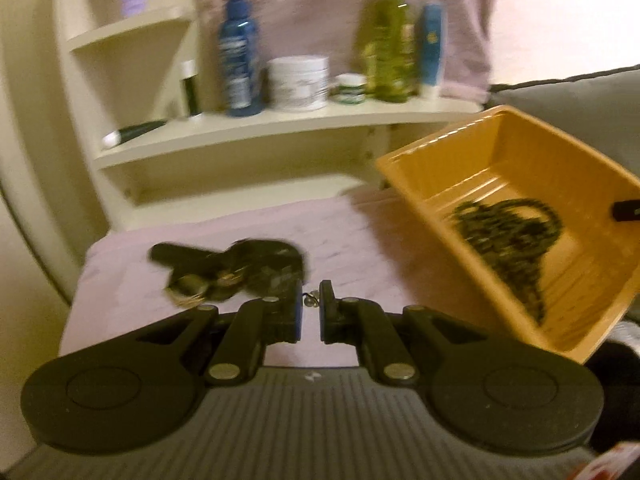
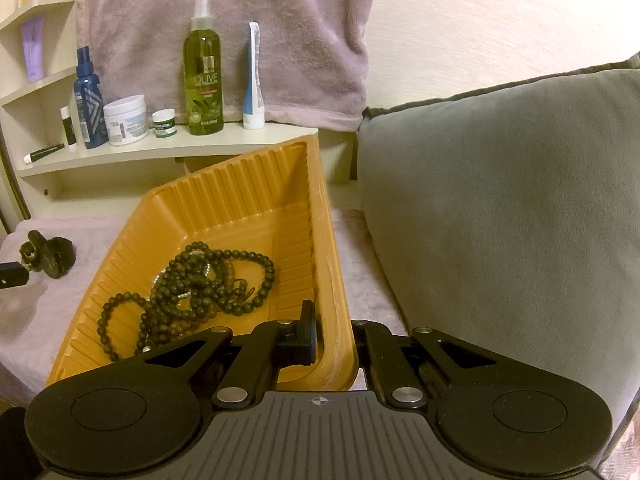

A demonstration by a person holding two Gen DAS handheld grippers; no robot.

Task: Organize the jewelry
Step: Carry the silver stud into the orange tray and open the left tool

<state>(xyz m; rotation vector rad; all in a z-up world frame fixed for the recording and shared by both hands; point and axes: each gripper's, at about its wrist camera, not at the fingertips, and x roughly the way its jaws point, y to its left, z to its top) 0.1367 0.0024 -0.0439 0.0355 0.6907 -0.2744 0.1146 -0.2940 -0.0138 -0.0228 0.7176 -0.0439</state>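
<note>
Left wrist view: the left gripper [image 1: 311, 300] was seen with its two black jaws drawn nearly together, a narrow slit left between them, and a small silvery metal jewelry piece [image 1: 310, 299] was pinched in that slit at the tips. What kind of piece it was could not be told through the blur. Beyond the tips, a pile of dark jewelry items [image 1: 228, 266] was seen lying on the pale pink cloth [image 1: 340, 236], apart from the gripper.

To the right, an orange ribbed plastic tray [image 1: 520, 152] was held tilted, with a tangle of dark green bead strands [image 1: 500, 236] gathered against its lower wall.

In the right wrist view, the right gripper [image 2: 334, 338] was shown clamped on the near side wall of the orange tray [image 2: 240, 184], one finger [image 2: 308, 328] pressed inside the wall and the other hidden outside it. The bead strands [image 2: 200, 292] were seen heaped on the tray floor, one loop spread toward the left. The dark jewelry pile [image 2: 50, 256] was seen at the left edge on the cloth [image 2: 24, 320], just beyond the black tip of the left gripper [image 2: 12, 276].

Behind, a cream shelf [image 2: 160, 152] was set with a green spray bottle [image 2: 203, 80], a blue bottle [image 2: 89, 108], a white jar [image 2: 126, 120] and a small green-labelled pot [image 2: 164, 118]. A grey cushion [image 2: 500, 200] was seen to the right.
</note>
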